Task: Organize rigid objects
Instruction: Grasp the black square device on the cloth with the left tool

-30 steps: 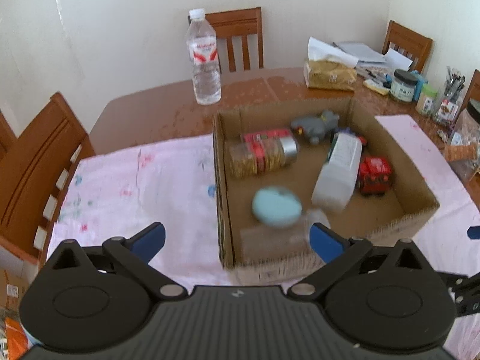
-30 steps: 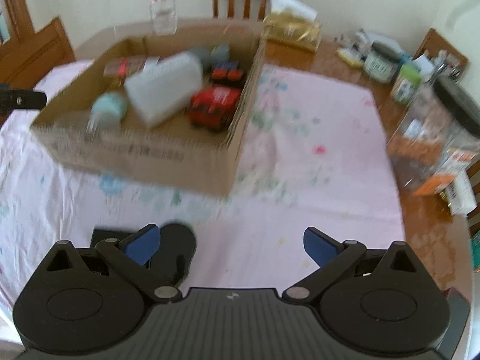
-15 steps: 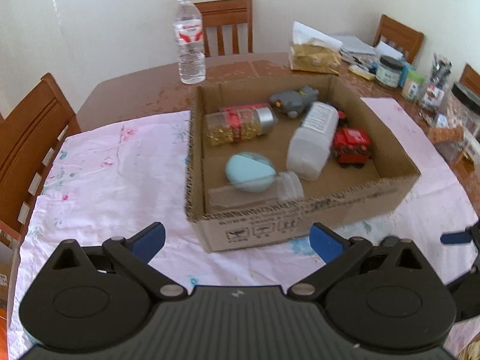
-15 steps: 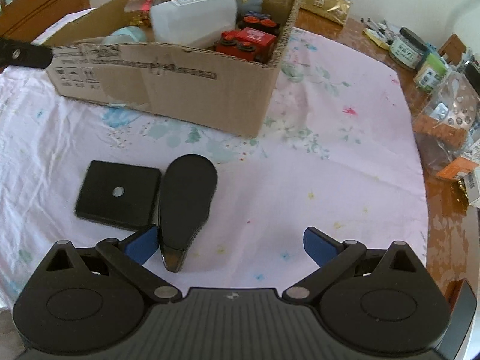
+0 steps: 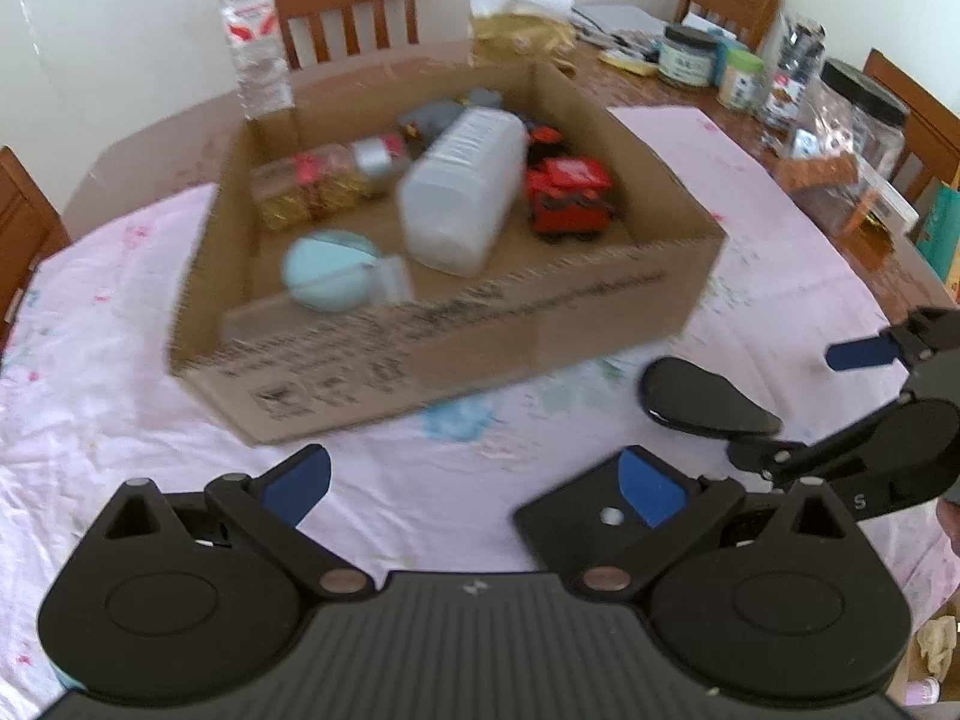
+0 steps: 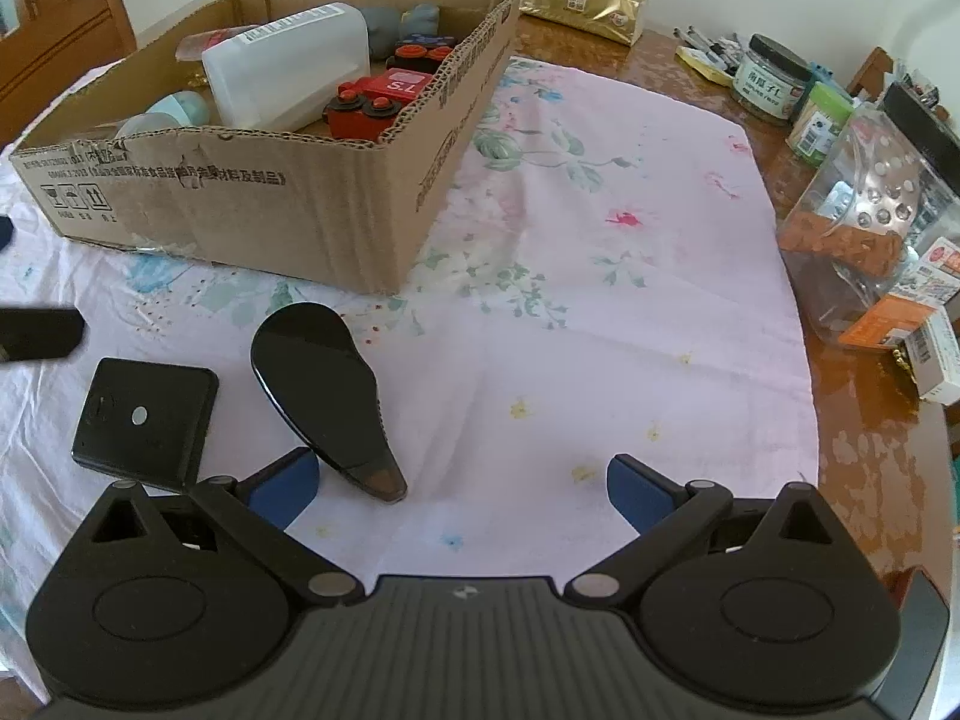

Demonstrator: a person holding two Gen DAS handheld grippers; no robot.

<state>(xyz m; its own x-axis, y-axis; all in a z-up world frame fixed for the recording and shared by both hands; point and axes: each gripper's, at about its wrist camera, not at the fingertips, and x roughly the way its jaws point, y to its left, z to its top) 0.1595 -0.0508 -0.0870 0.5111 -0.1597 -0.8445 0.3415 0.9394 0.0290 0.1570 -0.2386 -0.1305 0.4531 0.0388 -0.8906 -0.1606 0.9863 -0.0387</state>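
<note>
A cardboard box [image 5: 456,330] [image 6: 252,192] on the pink floral cloth holds a white plastic container [image 5: 462,198] [image 6: 288,72], a red toy truck [image 5: 570,198] [image 6: 378,99], a light blue round item [image 5: 327,270], a spice jar [image 5: 318,186] and a grey toy [image 5: 432,114]. In front of the box lie a black teardrop-shaped object [image 6: 324,390] [image 5: 702,399] and a flat black square block [image 6: 147,420] [image 5: 588,528]. My left gripper [image 5: 474,480] is open, its right finger over the square block. My right gripper [image 6: 462,486] is open, just behind the teardrop object, holding nothing.
A water bottle [image 5: 255,30] and a gold tissue pack [image 6: 582,3] stand behind the box. Jars, a clear bag and small boxes [image 6: 864,228] crowd the table's right edge. Wooden chairs [image 5: 348,0] ring the table. Bare cloth [image 6: 600,300] lies right of the box.
Both grippers have drawn back and lowered toward the table's near side. The left view has swung right, bringing the black objects and the right gripper into sight. Both stayed open.
</note>
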